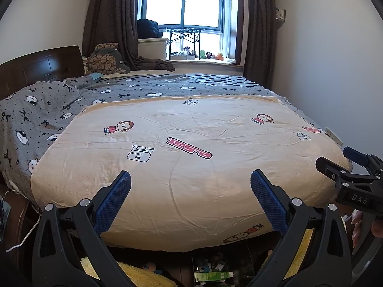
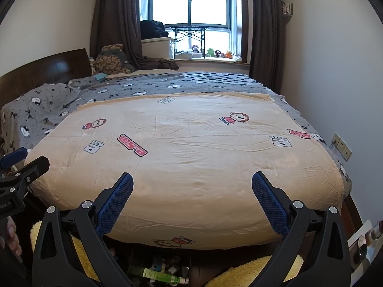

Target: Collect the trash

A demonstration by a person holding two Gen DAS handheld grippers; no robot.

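Note:
My left gripper (image 1: pixel 190 177) hangs open over the foot of a bed, nothing between its blue pads (image 1: pixel 115 198). My right gripper (image 2: pixel 192 177) is open too, empty, just to the right of it and at the same height; it also shows at the edge of the left wrist view as right gripper (image 1: pixel 340 160). Below the bed's foot edge lies a dark compartment of small clutter with a green tube (image 1: pixel 213 275) (image 2: pixel 162 275) lying on its side. No loose litter shows on the cream cartoon-print blanket (image 1: pixel 191 131).
A grey patterned blanket (image 1: pixel 47 119) covers the head end by the dark headboard (image 1: pixel 40 67). Yellow fluffy fabric (image 2: pixel 251 270) lies under both grippers. A wall socket (image 2: pixel 342 147) and bottles (image 2: pixel 366 239) sit at the right. Small toys (image 2: pixel 210 52) line the windowsill.

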